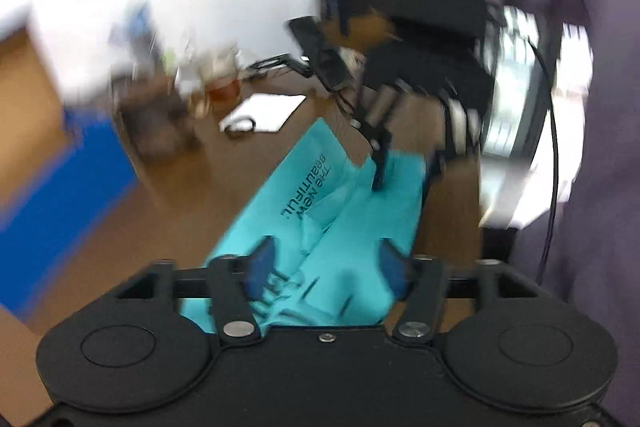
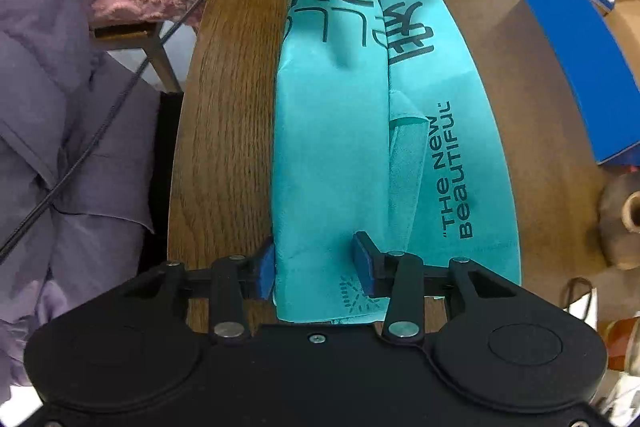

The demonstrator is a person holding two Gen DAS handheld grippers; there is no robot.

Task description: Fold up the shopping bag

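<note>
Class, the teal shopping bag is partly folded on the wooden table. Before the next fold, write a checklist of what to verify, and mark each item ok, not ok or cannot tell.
1. Bag lies on the table, lengthwise flap already folded over: ok.
2. Folded flap flat: not ok, a handle strip bulges along its edge.
3. Left gripper open, nothing clamped: ok.
4. Right gripper straddles the near end of the flap; whether its pads press on it: cannot tell.
5. Bag clear of the blue box: ok.
6. Bag's far end flat: cannot tell, the left-wrist view is blurred.
</note>
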